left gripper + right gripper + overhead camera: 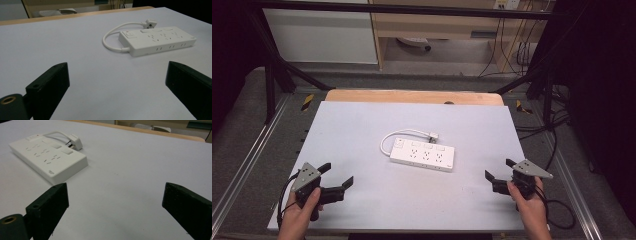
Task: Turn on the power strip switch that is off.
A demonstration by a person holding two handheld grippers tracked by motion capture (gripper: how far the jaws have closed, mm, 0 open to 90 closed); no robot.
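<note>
Approach phase, by my read: both grippers sat at the near edge of the table (362,120), nothing held yet. Left gripper (337,175) was at the near-left corner, jaws wide apart and empty. Right gripper (499,170) was at the near-right, jaws spread wide too, bare table between them.

Strip (422,154) lay flat at mid-table, well apart from both grippers, roughly between them. Its cord (387,140) looped off the left end and curled back along the far side; plug (432,135) rested on the table just beside the strip's far edge, plugged into nothing.

Next move probably called for one gripper to reach in for the plug or cord while the other steadied the strip. The plug lay low and close to the strip, so a pinch would need care not to nudge the strip.

Count: one strip, one cord, one plug, one switch (130,34), two grippers. Socket count too small to tell.
</note>
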